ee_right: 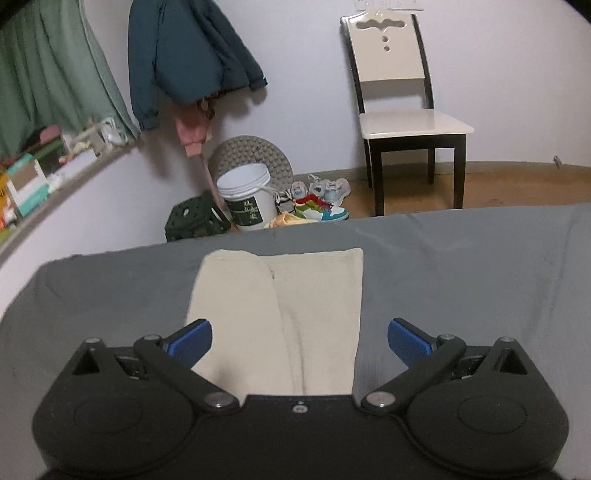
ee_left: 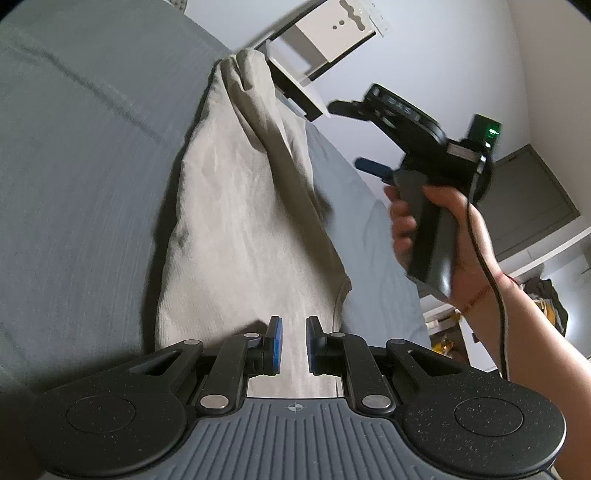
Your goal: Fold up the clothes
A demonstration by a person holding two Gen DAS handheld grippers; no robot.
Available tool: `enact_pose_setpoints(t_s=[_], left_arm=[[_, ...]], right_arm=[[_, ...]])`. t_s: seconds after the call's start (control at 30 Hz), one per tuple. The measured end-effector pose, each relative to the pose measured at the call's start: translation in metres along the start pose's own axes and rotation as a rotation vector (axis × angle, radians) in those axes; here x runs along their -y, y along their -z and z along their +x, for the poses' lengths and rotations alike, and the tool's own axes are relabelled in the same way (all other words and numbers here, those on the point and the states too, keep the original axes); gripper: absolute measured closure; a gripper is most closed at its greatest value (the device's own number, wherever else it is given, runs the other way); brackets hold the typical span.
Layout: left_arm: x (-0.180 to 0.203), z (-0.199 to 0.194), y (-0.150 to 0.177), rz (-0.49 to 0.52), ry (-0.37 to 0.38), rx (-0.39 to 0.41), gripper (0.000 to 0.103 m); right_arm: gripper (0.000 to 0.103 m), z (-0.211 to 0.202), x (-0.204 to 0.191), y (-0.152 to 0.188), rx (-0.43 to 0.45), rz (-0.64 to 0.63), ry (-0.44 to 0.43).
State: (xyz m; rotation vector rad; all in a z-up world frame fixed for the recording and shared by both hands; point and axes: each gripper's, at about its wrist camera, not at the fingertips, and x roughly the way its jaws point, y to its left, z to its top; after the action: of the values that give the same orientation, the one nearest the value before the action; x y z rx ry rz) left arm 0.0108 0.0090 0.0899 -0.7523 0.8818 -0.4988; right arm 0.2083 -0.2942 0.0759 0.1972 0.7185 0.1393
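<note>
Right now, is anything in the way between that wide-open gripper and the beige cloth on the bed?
Nothing visible is. The right gripper hangs open just above the beige garment, which lies flat on the grey bed sheet with only air between. The chair stands well beyond the bed.

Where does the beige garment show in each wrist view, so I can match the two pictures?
Left wrist view: the beige garment runs up the middle, from between the left gripper's fingers towards the top.
Right wrist view: the beige garment lies centre, on the grey sheet.
Shared landmark: the cream chair, at top centre in the left view.
</note>
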Motion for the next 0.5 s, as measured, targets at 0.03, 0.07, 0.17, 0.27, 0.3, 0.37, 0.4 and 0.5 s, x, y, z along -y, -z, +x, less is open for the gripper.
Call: enact_pose_setpoints(t_s=[0.03,0.07,0.17,0.27,0.3,0.37,0.4,0.5], left_arm=[[0.0,0.003,0.0,0.002,0.001,-0.004,0.091],[0.001,0.005,0.001,0.005,0.002,-0.009,0.091],[0.001,0.009,0.004,0.009,0.004,-0.03,0.091],[0.0,0.009,0.007,0.013,0.0,-0.052,0.091],[-0.001,0.011,0.007,0.015,-0.002,-0.055,0.091],[-0.001,0.012,0.007,0.017,-0.004,-0.061,0.091],[-0.001,0.011,0.007,0.016,-0.004,-0.063,0.091],[-0.001,0.008,0.006,0.022,-0.004,-0.065,0.091]], right_arm=[[0.001,0.006,0.001,0.0,-0.004,0.004,0.0],[0.001,0.012,0.003,0.001,-0.009,0.015,-0.011],[0.007,0.027,0.012,0.001,-0.024,0.075,-0.061],[0.019,0.042,0.021,0.0,-0.05,0.114,-0.065],[0.025,0.047,0.023,0.0,-0.061,0.121,-0.064],[0.026,0.057,0.026,0.0,-0.085,0.121,-0.06],[0.027,0.059,0.026,0.0,-0.09,0.114,-0.056],[0.028,0.065,0.024,0.0,-0.095,0.087,-0.063]])
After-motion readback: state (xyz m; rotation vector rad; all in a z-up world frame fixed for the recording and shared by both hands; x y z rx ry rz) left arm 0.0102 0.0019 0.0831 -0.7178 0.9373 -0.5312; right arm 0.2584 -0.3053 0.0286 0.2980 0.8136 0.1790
